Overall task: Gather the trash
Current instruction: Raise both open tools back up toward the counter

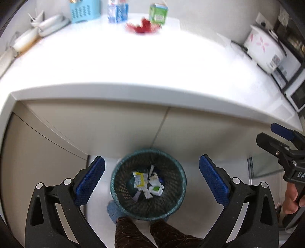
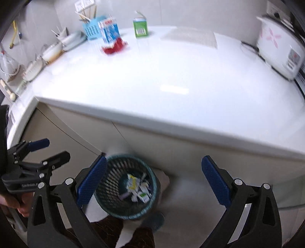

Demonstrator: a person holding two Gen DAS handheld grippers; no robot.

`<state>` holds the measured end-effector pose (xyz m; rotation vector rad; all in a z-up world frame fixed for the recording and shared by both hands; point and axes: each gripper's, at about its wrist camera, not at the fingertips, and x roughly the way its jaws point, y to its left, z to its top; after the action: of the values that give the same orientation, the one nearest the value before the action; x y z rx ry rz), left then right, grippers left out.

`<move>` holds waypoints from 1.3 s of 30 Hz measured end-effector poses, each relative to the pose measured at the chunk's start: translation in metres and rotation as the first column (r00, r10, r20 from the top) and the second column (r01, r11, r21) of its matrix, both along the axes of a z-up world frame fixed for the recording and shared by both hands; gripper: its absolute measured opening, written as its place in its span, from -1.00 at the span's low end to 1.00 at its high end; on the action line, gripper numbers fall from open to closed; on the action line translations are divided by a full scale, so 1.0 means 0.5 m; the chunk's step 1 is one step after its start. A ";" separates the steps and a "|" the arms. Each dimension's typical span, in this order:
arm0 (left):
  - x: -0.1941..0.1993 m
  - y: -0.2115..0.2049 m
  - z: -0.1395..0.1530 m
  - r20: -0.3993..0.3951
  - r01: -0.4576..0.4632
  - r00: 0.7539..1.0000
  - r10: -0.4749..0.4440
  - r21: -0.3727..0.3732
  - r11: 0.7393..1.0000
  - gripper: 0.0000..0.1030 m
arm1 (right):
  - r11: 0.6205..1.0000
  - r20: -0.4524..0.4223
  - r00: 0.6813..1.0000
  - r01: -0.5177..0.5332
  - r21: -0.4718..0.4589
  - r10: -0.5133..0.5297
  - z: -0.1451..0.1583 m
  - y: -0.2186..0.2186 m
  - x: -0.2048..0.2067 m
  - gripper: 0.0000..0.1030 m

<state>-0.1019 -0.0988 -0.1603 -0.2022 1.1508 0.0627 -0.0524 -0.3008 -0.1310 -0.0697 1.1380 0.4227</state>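
A teal mesh waste bin (image 1: 148,209) stands on the floor below the counter edge, holding several crumpled wrappers (image 1: 147,183). My left gripper (image 1: 151,179) is open and empty, directly above the bin. My right gripper (image 2: 152,181) is open and empty, above the floor just right of the bin (image 2: 125,208). On the white counter (image 1: 133,61) at the far side lie a red wrapper (image 1: 143,26), a green carton (image 1: 158,13) and a blue-white carton (image 1: 116,11). They also show in the right wrist view: red wrapper (image 2: 114,46), green carton (image 2: 140,26), blue-white carton (image 2: 109,30).
A blue utensil holder (image 1: 83,10) and white bowls (image 1: 51,23) stand at the counter's back left. A white rice cooker (image 1: 265,49) sits at the right. Cabinet doors (image 1: 114,129) rise behind the bin. The person's legs (image 1: 133,234) stand close to the bin.
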 end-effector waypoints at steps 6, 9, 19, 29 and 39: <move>0.026 0.037 0.086 0.055 -0.049 0.997 0.047 0.036 0.998 0.89 | 0.999 0.047 0.999 -0.009 0.035 0.007 0.068 0.036 0.056 0.85; 0.042 0.062 0.119 0.076 -0.058 0.996 0.054 0.045 0.997 0.89 | 0.999 0.046 0.999 -0.001 0.040 -0.001 0.086 0.050 0.088 0.85; 0.142 0.173 0.168 0.126 -0.063 0.990 0.056 0.056 0.996 0.88 | 0.997 0.025 0.997 0.078 0.015 -0.079 0.100 0.119 0.176 0.85; 0.316 0.308 0.162 0.137 0.017 0.990 -0.024 0.055 0.998 0.88 | 0.977 -0.014 0.977 0.211 -0.009 -0.211 0.094 0.228 0.286 0.85; 0.525 0.405 0.117 0.151 0.103 0.983 -0.109 0.046 0.994 0.88 | 0.929 -0.112 0.922 0.365 -0.064 -0.370 0.040 0.311 0.396 0.85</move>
<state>0.1605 0.1037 -0.1020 -0.1095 1.0046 -0.0246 0.1455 -0.1451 -0.1108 0.1353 1.2496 0.0675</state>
